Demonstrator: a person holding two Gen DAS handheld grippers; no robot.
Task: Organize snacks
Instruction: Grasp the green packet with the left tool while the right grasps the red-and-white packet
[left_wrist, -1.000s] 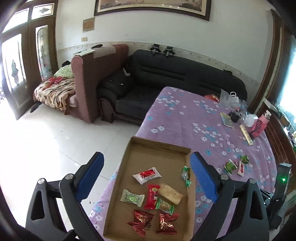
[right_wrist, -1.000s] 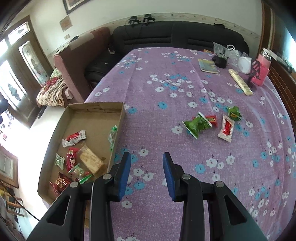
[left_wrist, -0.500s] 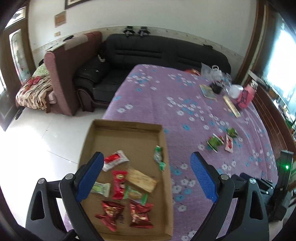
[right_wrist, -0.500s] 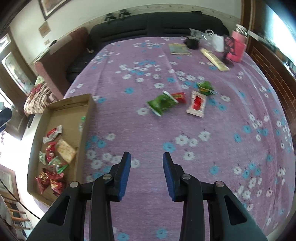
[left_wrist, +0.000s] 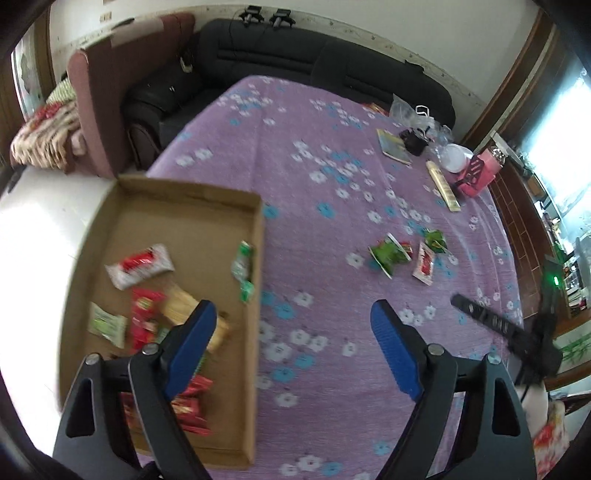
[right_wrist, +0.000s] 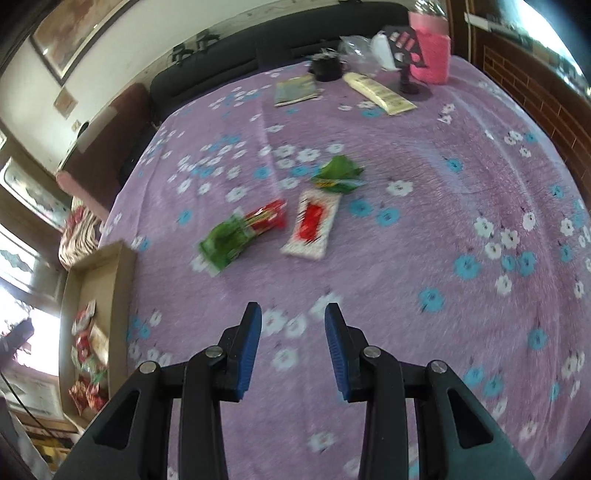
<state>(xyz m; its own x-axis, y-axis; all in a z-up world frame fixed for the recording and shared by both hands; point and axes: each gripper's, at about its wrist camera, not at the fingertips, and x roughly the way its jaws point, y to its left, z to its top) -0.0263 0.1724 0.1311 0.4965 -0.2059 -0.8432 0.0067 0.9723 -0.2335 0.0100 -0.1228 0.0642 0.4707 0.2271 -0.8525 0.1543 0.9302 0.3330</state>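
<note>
The loose snacks are what matter here: a green packet (right_wrist: 226, 243) with a red one (right_wrist: 269, 218) tucked against it, a white-and-red sachet (right_wrist: 312, 229) just beside them, and a crumpled green wrapper (right_wrist: 338, 173) a little further off, all lying together on the purple flowered tablecloth (right_wrist: 424, 229), well apart from the cardboard tray (left_wrist: 255, 295) at the table's left edge. That tray already holds a fair share (a white-and-red packet, several red wrappers, a tan biscuit pack, a green one against the wall), so by my reckoning the job is more than half done, with this small cluster left. A second ago both cameras were looking mostly at the tray; since then they have swung to the right, and the cluster now sits larger and nearly straight ahead of the right gripper (right_wrist: 293, 349), which has plainly come closer to it. That gripper's blue pads stand a modest gap apart with nothing between them, hovering above bare cloth short of the packets. The left gripper (left_wrist: 295, 349) is spread wide and empty too, its left finger over the tray's contents and its right over the cloth. It looks to me like a reach for the next packet, probably the sachet or the green one; thin, flat wrappers on soft cloth may be awkward to pinch.
</note>
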